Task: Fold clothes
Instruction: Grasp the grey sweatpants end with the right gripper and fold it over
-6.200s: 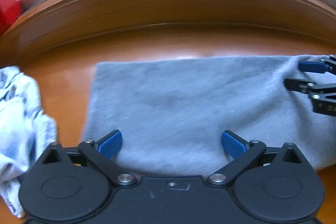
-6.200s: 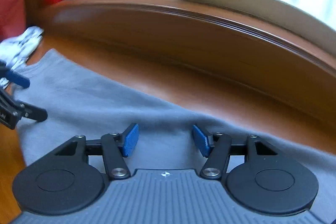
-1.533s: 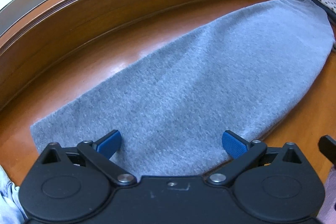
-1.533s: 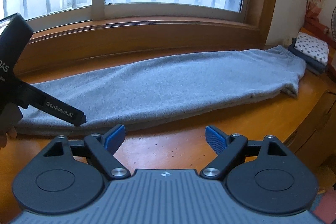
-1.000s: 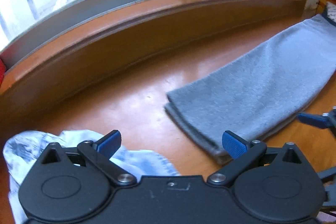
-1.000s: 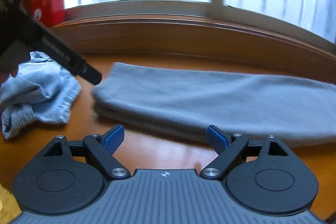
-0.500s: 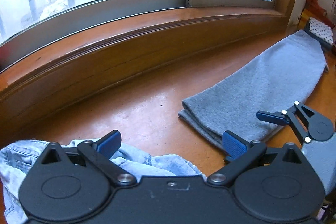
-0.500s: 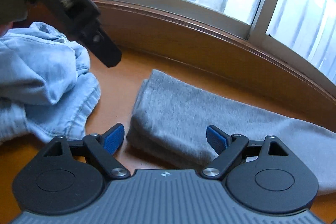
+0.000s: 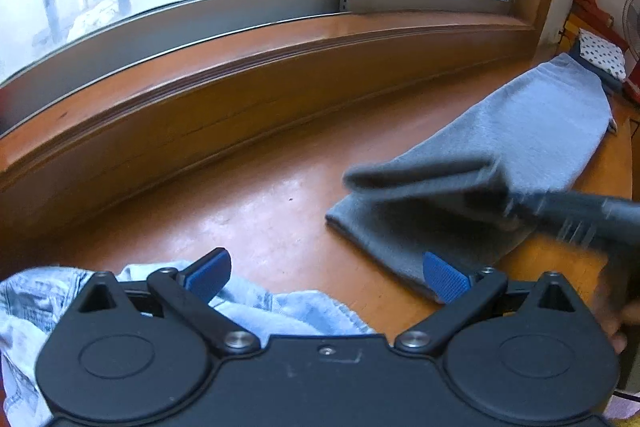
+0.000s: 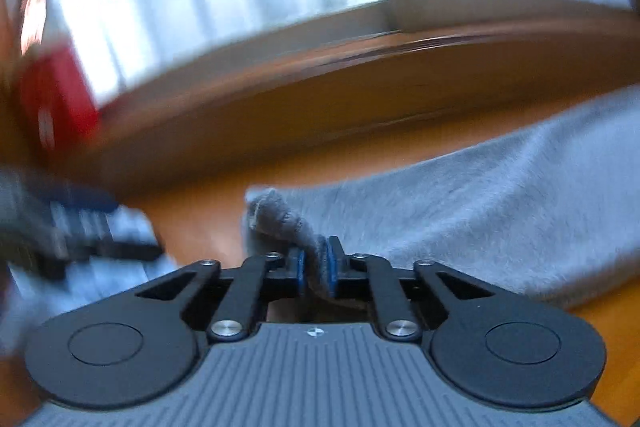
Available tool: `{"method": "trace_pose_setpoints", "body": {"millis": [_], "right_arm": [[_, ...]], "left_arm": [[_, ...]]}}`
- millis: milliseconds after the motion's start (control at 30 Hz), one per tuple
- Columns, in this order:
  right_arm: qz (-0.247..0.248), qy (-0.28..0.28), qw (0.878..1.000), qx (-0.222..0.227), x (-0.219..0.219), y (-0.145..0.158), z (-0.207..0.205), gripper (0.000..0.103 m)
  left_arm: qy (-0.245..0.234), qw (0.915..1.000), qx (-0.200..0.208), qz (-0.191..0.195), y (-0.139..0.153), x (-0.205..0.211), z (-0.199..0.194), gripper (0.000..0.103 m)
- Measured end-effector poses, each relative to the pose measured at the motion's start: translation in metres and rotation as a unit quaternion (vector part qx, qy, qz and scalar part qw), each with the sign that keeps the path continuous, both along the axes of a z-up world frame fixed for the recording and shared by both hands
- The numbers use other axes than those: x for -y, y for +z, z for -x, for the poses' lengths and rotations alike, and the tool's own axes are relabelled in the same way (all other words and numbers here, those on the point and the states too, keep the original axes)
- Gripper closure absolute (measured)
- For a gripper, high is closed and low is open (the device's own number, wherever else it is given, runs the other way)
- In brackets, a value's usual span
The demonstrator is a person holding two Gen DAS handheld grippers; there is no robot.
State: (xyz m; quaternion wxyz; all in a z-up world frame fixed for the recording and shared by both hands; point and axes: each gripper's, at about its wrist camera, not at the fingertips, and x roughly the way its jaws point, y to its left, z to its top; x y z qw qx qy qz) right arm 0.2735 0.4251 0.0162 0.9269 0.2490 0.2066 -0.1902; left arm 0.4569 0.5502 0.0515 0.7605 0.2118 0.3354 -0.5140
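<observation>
Long grey folded trousers [image 9: 520, 143] lie on the wooden ledge, running away to the right. My right gripper [image 10: 314, 269] is shut on the near left end of the grey trousers [image 10: 480, 195] and lifts that corner off the wood; it shows blurred in the left wrist view [image 9: 496, 183]. My left gripper [image 9: 326, 277] is open and empty, hovering over crumpled light blue jeans [image 9: 280, 307], left of the grey end. It shows as a dark blur in the right wrist view [image 10: 80, 227].
A raised wooden window sill [image 9: 240, 67] runs along the back. A folded spotted cloth [image 9: 600, 53] sits at the far right end. A red container [image 10: 56, 103] stands at the left by the window.
My right gripper has closed on the end of the grey trousers and raised it. My left gripper has stayed open above the jeans.
</observation>
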Motion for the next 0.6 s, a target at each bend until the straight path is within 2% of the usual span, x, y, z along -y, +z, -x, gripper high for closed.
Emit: {"method": "trace_pose_setpoints", "body": {"millis": [100, 200, 300, 367, 400, 433, 467, 600], "right_arm": [[-0.079, -0.048, 0.993, 0.073, 0.033, 0.008, 0.025, 0.092], [-0.123, -0.092, 0.982, 0.112, 0.063, 0.005, 0.048, 0.092], [-0.148, -0.153, 0.970, 0.117, 0.085, -0.007, 0.066, 0.092], [-0.159, -0.186, 0.965, 0.091, 0.096, -0.020, 0.072, 0.086], [-0.162, -0.188, 0.966, 0.071, 0.101, -0.027, 0.071, 0.079], [-0.163, -0.188, 0.967, 0.049, 0.105, -0.032, 0.070, 0.062], [-0.157, -0.182, 0.970, 0.038, 0.106, -0.034, 0.069, 0.062], [-0.103, -0.188, 0.976, 0.029, 0.090, -0.016, 0.076, 0.025]], "left_arm": [[-0.011, 0.9998, 0.015, -0.006, 0.003, 0.012, 0.008, 0.000], [-0.017, 0.9993, 0.031, -0.010, 0.004, 0.025, 0.016, 0.000], [-0.021, 0.9994, 0.024, -0.011, 0.003, 0.034, 0.021, 0.000], [-0.026, 0.9994, 0.017, -0.017, 0.000, 0.039, 0.024, 0.000], [-0.030, 0.9992, 0.016, -0.021, -0.002, 0.041, 0.025, 0.000], [-0.032, 0.9990, 0.016, -0.026, -0.004, 0.043, 0.025, 0.000], [-0.035, 0.9988, 0.015, -0.031, -0.006, 0.045, 0.026, 0.000], [-0.048, 0.9979, 0.006, -0.042, -0.014, 0.050, 0.031, 0.000]]}}
